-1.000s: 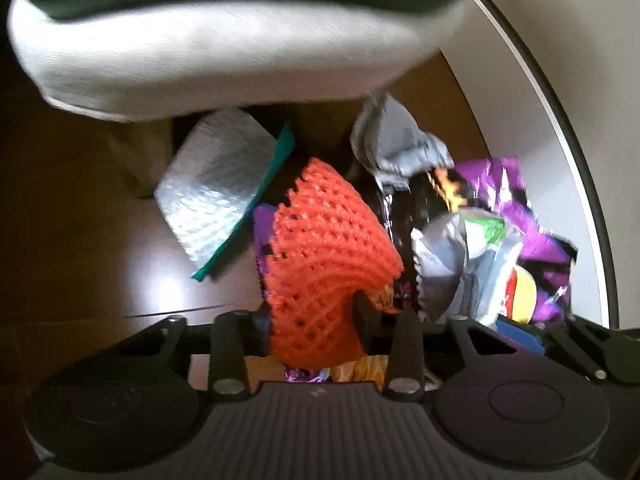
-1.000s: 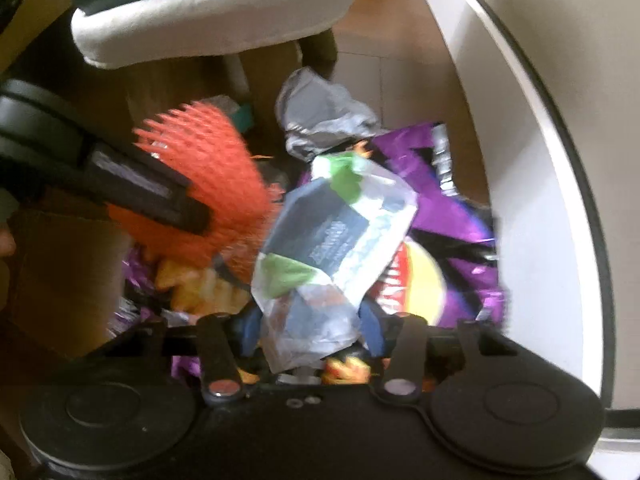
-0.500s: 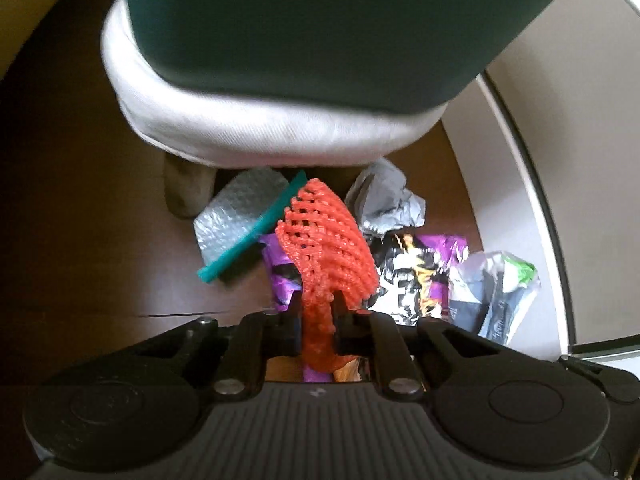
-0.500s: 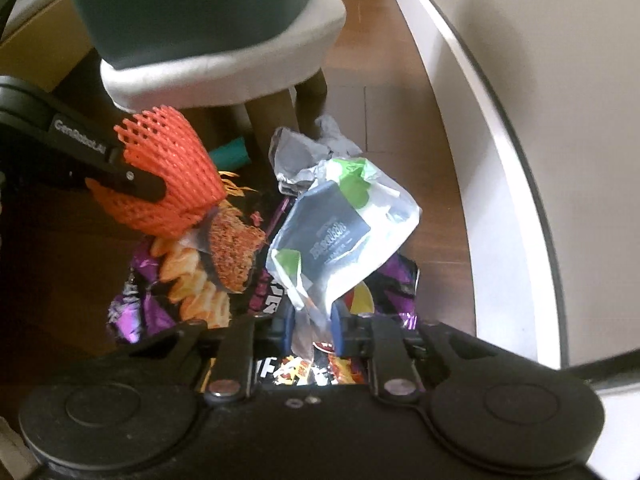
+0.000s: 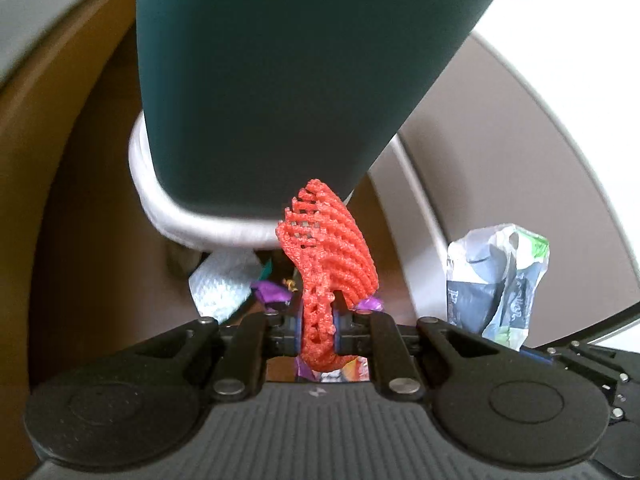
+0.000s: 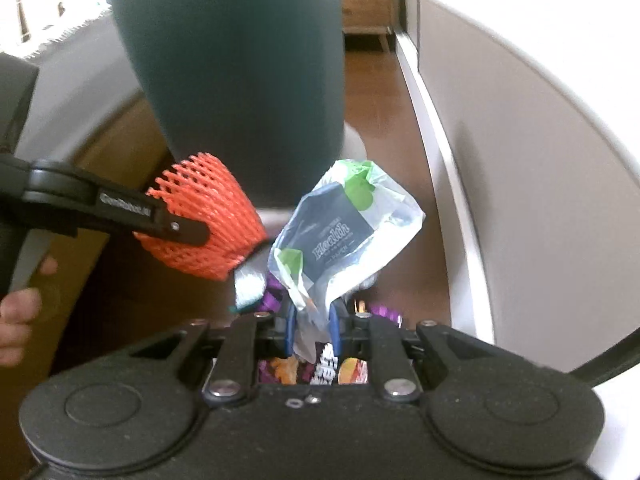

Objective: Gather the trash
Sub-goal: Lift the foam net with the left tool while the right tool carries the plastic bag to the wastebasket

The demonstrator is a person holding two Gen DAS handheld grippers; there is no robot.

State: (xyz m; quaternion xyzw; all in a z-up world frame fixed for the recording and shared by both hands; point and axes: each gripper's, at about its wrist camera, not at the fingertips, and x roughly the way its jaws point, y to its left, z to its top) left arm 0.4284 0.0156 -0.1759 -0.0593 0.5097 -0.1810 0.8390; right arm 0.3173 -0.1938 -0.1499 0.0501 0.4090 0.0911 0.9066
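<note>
My left gripper (image 5: 316,326) is shut on an orange foam fruit net (image 5: 332,256), held up in front of a dark green bin (image 5: 296,80). The same net (image 6: 208,220) and the left gripper's finger (image 6: 120,210) show at the left of the right wrist view. My right gripper (image 6: 312,330) is shut on a crumpled clear-and-blue plastic wrapper (image 6: 340,236), which also hangs at the right of the left wrist view (image 5: 496,280). Purple snack bags (image 6: 320,372) and a silvery bubble pouch (image 5: 222,284) lie on the brown floor below.
The green bin (image 6: 248,60) stands on a white-cushioned stool (image 5: 188,216) straight ahead. A white wall with a baseboard (image 6: 452,184) runs along the right. A person's hand (image 6: 20,312) holds the left gripper's handle. A wooden cabinet (image 6: 368,0) stands far back.
Both grippers closed on their pieces and lifted them well off the floor, net and wrapper rising toward the green bin. The remaining litter has dropped low and small in both views.
</note>
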